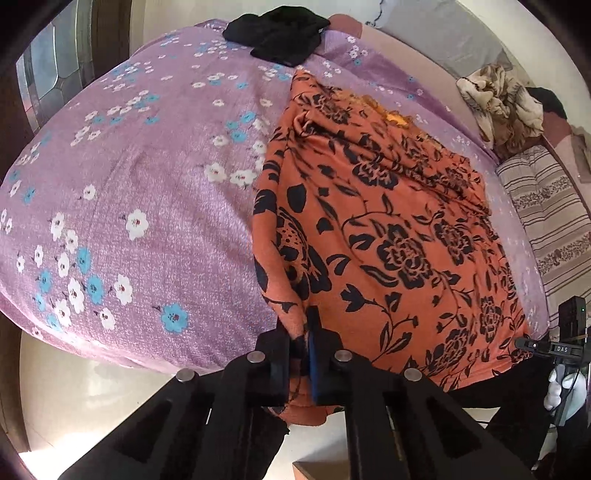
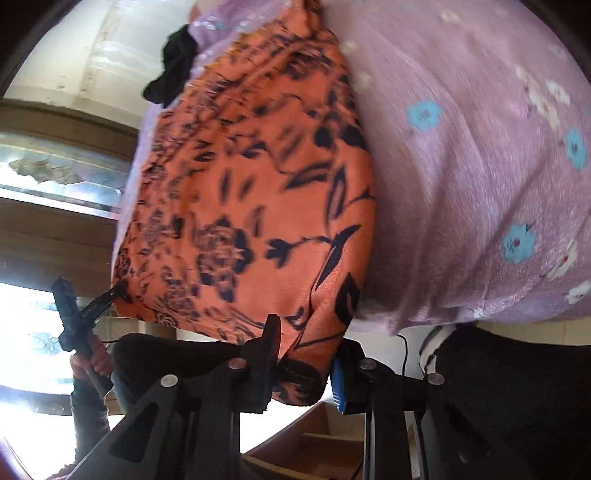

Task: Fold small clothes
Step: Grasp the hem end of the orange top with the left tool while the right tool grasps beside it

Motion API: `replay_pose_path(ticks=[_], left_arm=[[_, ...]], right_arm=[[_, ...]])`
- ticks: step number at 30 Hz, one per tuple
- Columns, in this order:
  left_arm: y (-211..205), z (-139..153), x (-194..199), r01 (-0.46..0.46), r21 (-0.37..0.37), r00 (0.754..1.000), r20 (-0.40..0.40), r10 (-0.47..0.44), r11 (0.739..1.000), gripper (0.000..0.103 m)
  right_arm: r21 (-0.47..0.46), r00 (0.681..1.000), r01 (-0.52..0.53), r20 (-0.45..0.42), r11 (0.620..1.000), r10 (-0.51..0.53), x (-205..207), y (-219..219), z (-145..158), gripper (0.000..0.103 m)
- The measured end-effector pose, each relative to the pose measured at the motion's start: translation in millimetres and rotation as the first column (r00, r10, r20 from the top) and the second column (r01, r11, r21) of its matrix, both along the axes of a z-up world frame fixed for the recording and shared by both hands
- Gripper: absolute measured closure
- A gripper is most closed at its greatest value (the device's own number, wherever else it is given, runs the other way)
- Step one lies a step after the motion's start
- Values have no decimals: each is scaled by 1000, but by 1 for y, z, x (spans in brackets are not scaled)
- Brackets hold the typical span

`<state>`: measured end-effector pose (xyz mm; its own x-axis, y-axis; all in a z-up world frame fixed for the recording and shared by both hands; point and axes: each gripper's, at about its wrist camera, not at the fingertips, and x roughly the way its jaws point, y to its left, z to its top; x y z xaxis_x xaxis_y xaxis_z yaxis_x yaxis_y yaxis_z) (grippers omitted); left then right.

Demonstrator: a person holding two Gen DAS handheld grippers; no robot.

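Observation:
An orange garment with a black flower print (image 1: 388, 229) lies spread on the bed, its near edge hanging over the bed's front. My left gripper (image 1: 301, 343) is shut on the garment's near left corner. In the right wrist view the same garment (image 2: 240, 192) fills the middle, and my right gripper (image 2: 306, 350) has its jaws partly closed around the near right corner, cloth bunched between them. The right gripper also shows at the far right of the left wrist view (image 1: 532, 345), touching the garment's edge. The left gripper shows small in the right wrist view (image 2: 107, 295).
The bed is covered by a purple sheet with white and blue flowers (image 1: 147, 184). A black garment (image 1: 280, 33) lies at the far edge. A crumpled beige cloth (image 1: 502, 103) and a striped pillow (image 1: 550, 221) sit to the right. The floor lies below the bed's front.

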<state>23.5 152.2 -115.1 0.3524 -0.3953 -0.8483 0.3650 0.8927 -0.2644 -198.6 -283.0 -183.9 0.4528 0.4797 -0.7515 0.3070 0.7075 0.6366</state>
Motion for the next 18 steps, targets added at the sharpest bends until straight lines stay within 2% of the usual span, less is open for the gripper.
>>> replay_pose_path(ticks=[2,5,6,7,9,11,12,13,15,17,18], left_arm=[[0,7,3,-1,-9,1000,-1,1,1000,95],[-6,-7,10,15,31,998,-55,-14,999,94],[-9,-16,11,11,64,997,-79,-6,998,89],[-9,-27,10,14,98,994,-112,-3,995,76],[-9,-42,6,17,135,990,-139,2,991,67],[-11,-46,3,20,133,992,-127,-3,991,67],[-12,-46,3,19,121,992,-122,-4,993,73],[-12,-45,3,16,106,992,-122,-3,994,91],[-12,-43,2,13,90,993,-120,-2,996,94],[-12,-41,1,14,76,994,-112,-6,997,95],[-12,-39,1,15,61,994,-109,-9,998,95]], right_arm=[[-23,1000,0,17,1000,0,9,-2,5,78],[1,999,21,-50,1000,-21,22,-9,-22,77],[23,998,37,-58,999,-35,25,-10,-28,75],[53,997,53,-54,997,-51,25,-11,-30,74],[129,996,86,-44,988,-81,24,-17,-33,68],[219,991,133,-32,967,-130,18,-23,-40,63],[260,988,157,-25,953,-155,15,-25,-45,62],[301,985,169,-11,938,-173,12,-26,-48,62],[345,980,185,9,920,-200,10,-26,-50,63],[325,979,187,18,927,-204,11,-23,-47,77],[325,979,178,36,929,-200,11,-22,-44,93]])
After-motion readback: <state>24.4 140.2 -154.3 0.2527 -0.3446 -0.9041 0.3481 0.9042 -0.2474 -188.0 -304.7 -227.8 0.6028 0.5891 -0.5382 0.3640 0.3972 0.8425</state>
